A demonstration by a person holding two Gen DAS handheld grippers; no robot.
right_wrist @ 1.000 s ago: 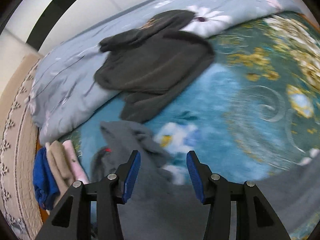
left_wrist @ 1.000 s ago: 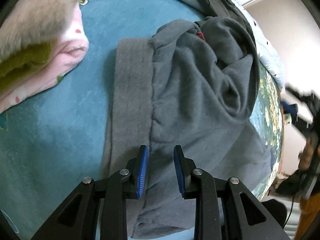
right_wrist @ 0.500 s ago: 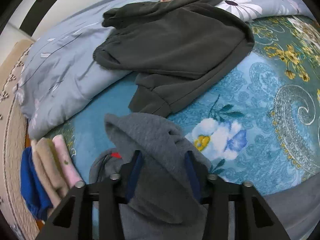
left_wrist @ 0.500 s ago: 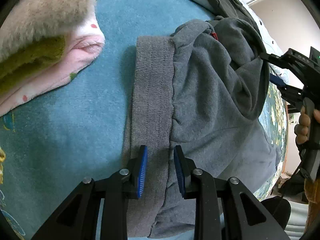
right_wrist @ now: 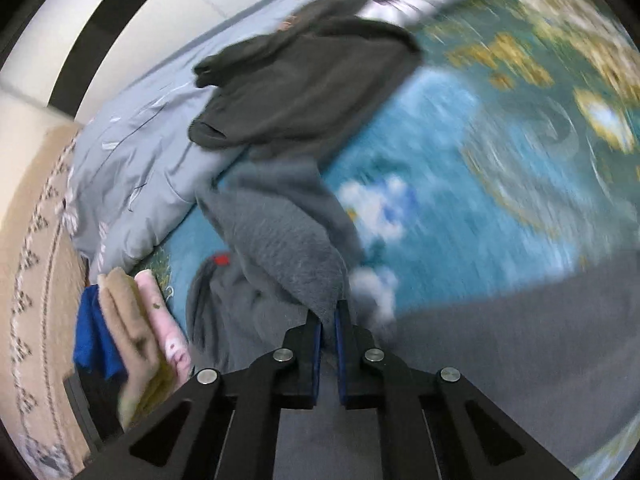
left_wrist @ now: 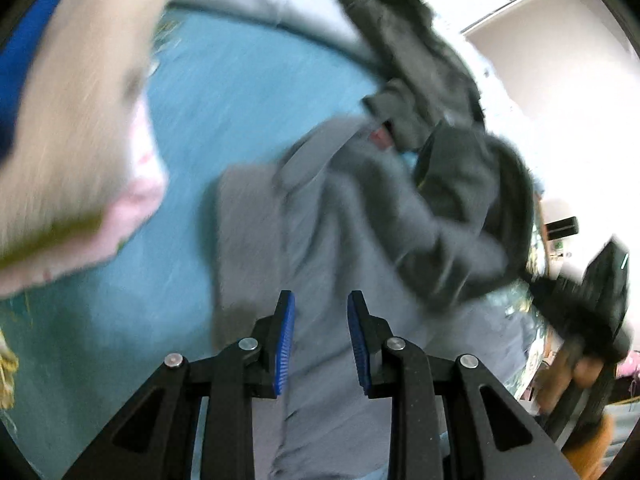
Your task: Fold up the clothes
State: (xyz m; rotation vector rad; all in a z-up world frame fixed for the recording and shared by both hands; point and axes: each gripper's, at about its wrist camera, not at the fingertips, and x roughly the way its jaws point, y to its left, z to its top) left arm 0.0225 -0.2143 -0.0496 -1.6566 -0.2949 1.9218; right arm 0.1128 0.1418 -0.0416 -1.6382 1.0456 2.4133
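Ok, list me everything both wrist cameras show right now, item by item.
grey sweatshirt: one, mid grey, on the bedspread in front of both grippers, a fold lifted.
dark sweatshirt: one, charcoal, crumpled behind it, partly on the duvet.
duvet: one, pale blue-grey, far side.
bedspread: one, teal with flowers, underneath everything.
folded stack: one pile, blue, beige, pink, at the bed's edge.
left gripper: jaws apart over grey fabric, nothing pinched.
right gripper: shut on the grey fold.

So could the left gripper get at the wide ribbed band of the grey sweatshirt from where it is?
Probably yes. The left gripper hangs over the grey sweatshirt, its jaws apart and opening with nothing between them, and the ribbed band lies uncovered just to its left.
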